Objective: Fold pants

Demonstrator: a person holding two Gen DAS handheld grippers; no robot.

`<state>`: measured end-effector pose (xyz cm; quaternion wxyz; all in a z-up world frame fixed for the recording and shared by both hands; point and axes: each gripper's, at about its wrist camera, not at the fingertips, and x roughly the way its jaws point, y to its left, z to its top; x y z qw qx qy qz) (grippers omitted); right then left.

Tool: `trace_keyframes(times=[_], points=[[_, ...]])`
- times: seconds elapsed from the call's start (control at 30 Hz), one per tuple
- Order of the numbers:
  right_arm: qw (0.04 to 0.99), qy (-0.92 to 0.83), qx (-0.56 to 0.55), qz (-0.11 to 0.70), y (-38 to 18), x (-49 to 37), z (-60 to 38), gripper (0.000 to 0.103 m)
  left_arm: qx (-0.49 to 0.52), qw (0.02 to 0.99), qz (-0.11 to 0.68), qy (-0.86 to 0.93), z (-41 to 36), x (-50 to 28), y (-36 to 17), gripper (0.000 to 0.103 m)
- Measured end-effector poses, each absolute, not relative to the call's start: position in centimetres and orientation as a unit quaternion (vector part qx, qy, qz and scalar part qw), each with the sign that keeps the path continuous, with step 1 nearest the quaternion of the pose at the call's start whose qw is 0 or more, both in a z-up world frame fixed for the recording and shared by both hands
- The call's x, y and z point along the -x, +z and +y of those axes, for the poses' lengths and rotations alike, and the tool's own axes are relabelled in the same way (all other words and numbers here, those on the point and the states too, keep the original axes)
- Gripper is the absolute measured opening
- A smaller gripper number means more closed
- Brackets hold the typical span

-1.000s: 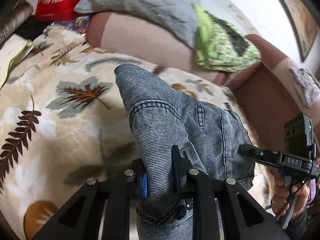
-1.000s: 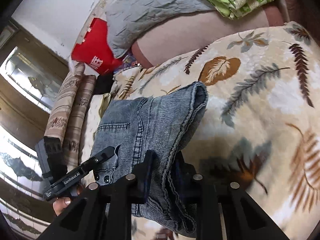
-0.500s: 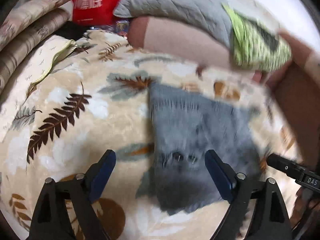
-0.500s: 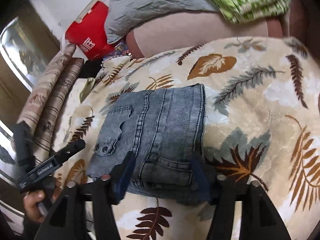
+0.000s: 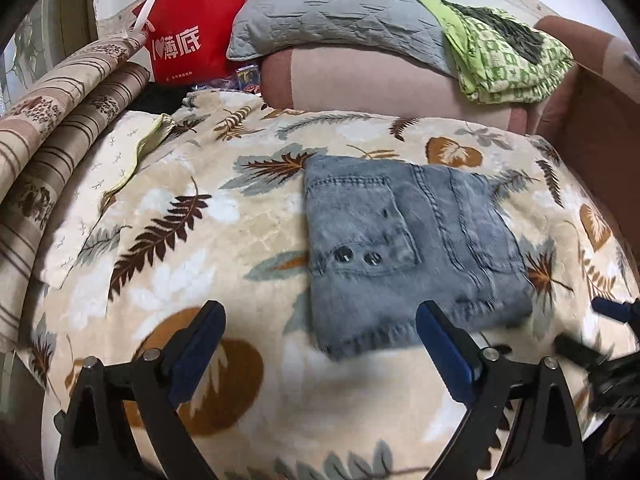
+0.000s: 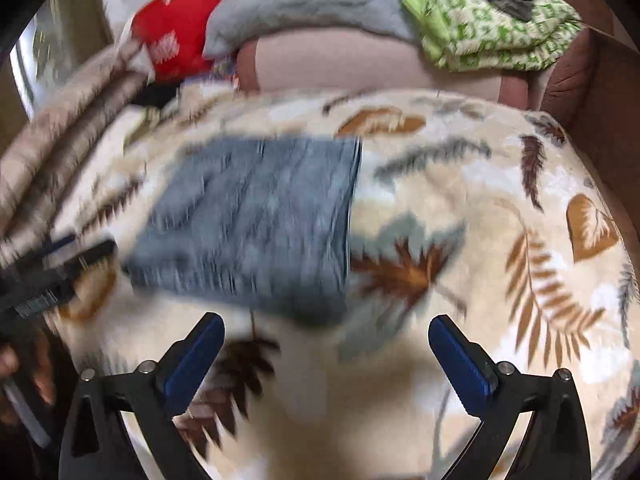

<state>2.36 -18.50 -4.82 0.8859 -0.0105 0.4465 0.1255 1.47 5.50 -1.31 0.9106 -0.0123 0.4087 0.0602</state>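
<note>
The blue denim pants (image 5: pixel 408 248) lie folded into a flat square packet on the leaf-print blanket (image 5: pixel 168 240), back pocket up. They also show, blurred, in the right wrist view (image 6: pixel 256 220). My left gripper (image 5: pixel 320 336) is open and empty, held just short of the packet's near edge. My right gripper (image 6: pixel 326 344) is open and empty, back from the packet's near right corner. The right gripper shows at the right edge of the left wrist view (image 5: pixel 608 344), and the left gripper shows at the left edge of the right wrist view (image 6: pixel 48 276).
A pink sofa back (image 5: pixel 380 84) runs behind the blanket with a grey pillow (image 5: pixel 340 16) and a green patterned cloth (image 5: pixel 508 56) on it. A red bag (image 5: pixel 188 44) stands at the back left. Striped cushions (image 5: pixel 48 152) lie along the left. A brown armrest (image 5: pixel 600 140) is on the right.
Both grippers were shut on the denim a second ago. They have opened, let the pants drop flat, and drawn back toward the near side of the blanket.
</note>
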Motion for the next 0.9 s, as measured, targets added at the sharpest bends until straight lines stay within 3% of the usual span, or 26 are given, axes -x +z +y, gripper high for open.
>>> trace_keyframes(times=[0.9], points=[[0.899,0.108,0.063,0.421,-2.4,-1.0,-16.2,0.103,0.05,0.91,0.411,0.021,4.2,-0.1,0.9,0.1]])
